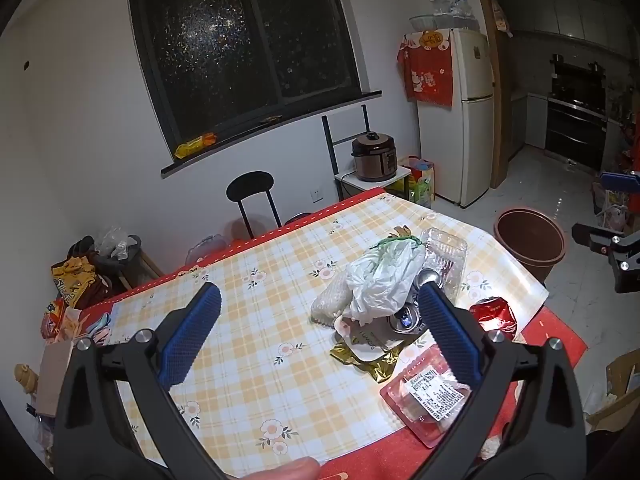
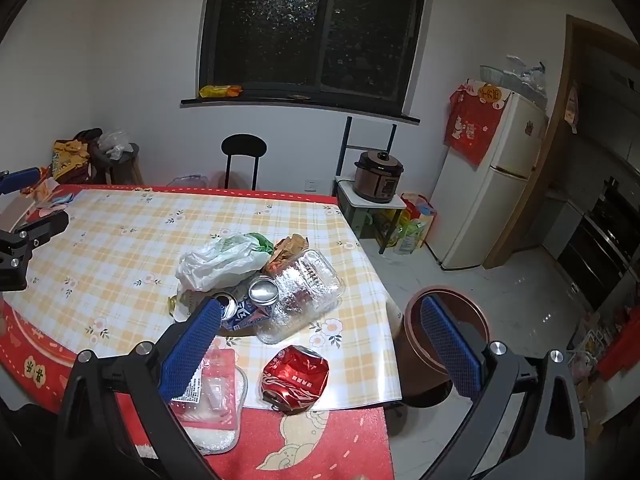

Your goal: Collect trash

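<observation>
The trash pile on the table point(image 1: 248, 344) centres on a white bag point(image 1: 384, 276), cans point(image 2: 256, 300) and a clear box point(image 2: 304, 296) touching. From the left gripper point(image 1: 320, 320), jaws wide and empty, it lies at 1 o'clock. A crushed red can point(image 2: 296, 374) lies between the right gripper's point(image 2: 320, 320) wide jaws, bin point(image 2: 440, 344) at 3 o'clock.

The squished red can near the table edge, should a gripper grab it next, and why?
Probably yes: lower the right gripper onto the crushed red can. Both grippers are open and empty, the can lies alone close to the table edge, apart from the pile, and it sits closest to the brown bin on the floor beside that edge.
</observation>
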The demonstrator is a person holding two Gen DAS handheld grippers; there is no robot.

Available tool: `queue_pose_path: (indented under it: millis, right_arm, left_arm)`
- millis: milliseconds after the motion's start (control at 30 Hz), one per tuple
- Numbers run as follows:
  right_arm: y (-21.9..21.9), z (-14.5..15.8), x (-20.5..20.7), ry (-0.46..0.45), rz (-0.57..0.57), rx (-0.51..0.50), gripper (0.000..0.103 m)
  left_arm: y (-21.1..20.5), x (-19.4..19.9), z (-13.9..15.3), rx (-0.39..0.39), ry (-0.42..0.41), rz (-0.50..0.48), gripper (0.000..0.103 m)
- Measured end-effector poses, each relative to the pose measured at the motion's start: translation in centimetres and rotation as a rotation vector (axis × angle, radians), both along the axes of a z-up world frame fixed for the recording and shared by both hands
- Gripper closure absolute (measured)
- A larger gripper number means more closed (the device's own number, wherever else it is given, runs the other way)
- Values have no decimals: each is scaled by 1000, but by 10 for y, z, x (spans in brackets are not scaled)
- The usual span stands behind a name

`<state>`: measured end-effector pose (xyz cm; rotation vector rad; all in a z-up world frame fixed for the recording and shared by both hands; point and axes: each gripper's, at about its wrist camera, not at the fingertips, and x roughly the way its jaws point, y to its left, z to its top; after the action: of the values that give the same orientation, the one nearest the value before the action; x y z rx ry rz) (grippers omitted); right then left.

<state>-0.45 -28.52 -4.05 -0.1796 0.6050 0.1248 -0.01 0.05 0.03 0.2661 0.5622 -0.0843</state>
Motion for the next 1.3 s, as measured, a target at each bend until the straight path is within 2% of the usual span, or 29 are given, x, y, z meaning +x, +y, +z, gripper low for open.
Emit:
queue_pose_path:
  millis: [1300]
  right_arm:
    - [3,1,5,2,4,3,5]
  left_arm:
    - [-5,-5,6,4,-3,2,6]
